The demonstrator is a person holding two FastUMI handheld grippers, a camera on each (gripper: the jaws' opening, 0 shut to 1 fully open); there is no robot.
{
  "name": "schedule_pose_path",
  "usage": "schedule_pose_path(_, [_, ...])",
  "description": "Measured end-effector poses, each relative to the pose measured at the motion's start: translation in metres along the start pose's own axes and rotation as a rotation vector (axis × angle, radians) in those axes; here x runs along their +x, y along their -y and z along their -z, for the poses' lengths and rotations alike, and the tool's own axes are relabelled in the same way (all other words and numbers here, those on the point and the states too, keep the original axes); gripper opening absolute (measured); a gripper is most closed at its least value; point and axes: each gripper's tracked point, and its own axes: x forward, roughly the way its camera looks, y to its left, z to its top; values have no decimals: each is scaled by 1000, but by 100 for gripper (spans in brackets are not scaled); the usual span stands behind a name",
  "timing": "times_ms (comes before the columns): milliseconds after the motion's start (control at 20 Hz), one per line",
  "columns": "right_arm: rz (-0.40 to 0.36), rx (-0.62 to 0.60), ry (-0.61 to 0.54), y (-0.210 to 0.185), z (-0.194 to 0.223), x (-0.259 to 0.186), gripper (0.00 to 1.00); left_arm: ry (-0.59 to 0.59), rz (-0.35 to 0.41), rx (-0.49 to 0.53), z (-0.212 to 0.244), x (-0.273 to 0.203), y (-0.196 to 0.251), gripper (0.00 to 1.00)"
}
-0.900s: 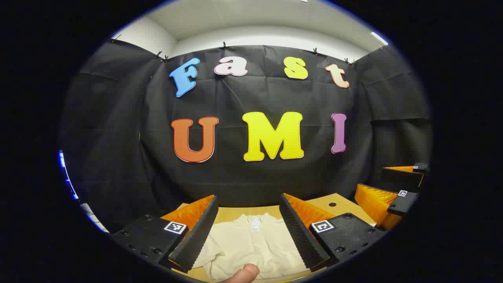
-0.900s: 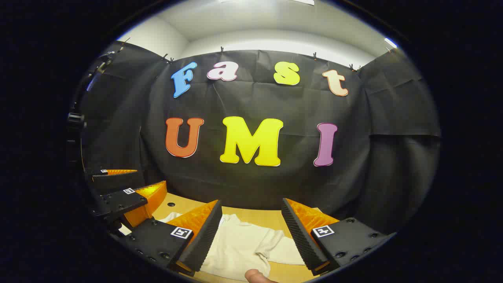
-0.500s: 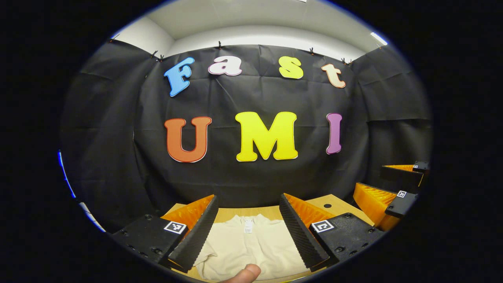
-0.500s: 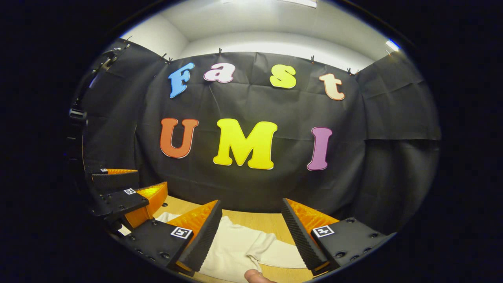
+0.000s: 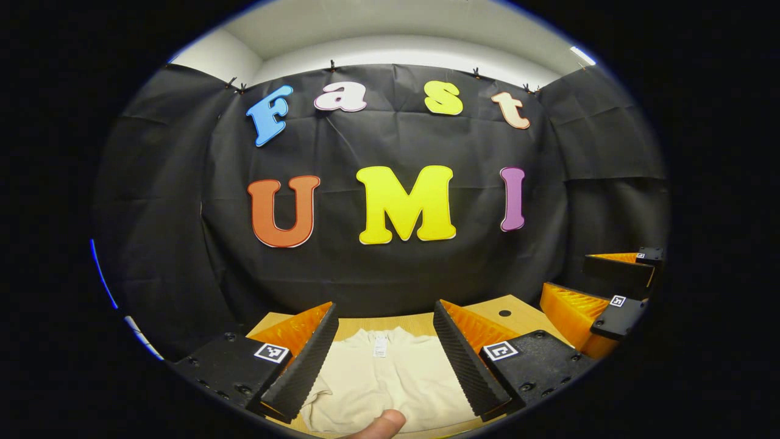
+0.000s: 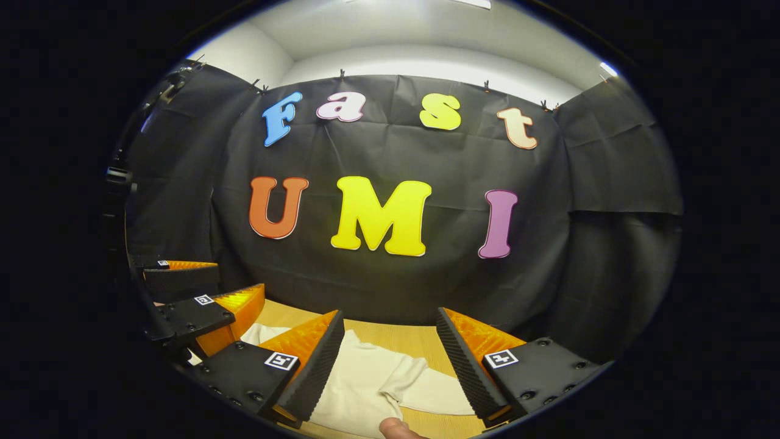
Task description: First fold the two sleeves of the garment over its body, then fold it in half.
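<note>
Below, a cream T-shirt [image 5: 384,381] lies flat on the wooden tabletop [image 5: 518,317] at six o'clock, between the wide-spread, empty fingers of the left gripper [image 5: 385,360] and right gripper [image 6: 390,366].

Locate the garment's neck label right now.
In the left gripper view, the neck label sits at the far edge of the cream garment on the wooden table, centred between the open left claw's fingers.

A light wooden worktop [image 5: 487,308] with one small dark hole [image 5: 504,313] stands before the black cloth wall [image 6: 390,280], white ceiling [image 6: 426,30] above.
</note>
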Motion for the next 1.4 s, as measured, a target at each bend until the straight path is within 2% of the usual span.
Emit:
schedule_pose_path(300, [-18,-5,2,2,4,2,95,4,0,10,1,0,6,99])
schedule_pose_path(700, [3,30,-5,23,11,21,95,-30,-33,4,11,9,3,99])
schedule_pose_path(850, [43,55,-28,52,30,40,94,-28,-61,7,9,9,-1,100])
schedule_pose_path(900, [59,59,-33,63,37,47,95,-26,-70,9,8,9,-2,94])
schedule_pose_path(950, [86,49,-41,80,49,54,94,-24,-82,12,7,9,-3,99])
schedule_pose_path(1050, [122,34,-64,105,74,67,95,-30,-101,15,10,9,-2,99])
schedule_pose_path(1250, [216,31,-153,170,136,79,94,-44,-148,39,11,5,-3,99])
schedule_pose_path(1400, [281,42,-263,215,193,80,95,-50,-167,44,13,-2,3,99])
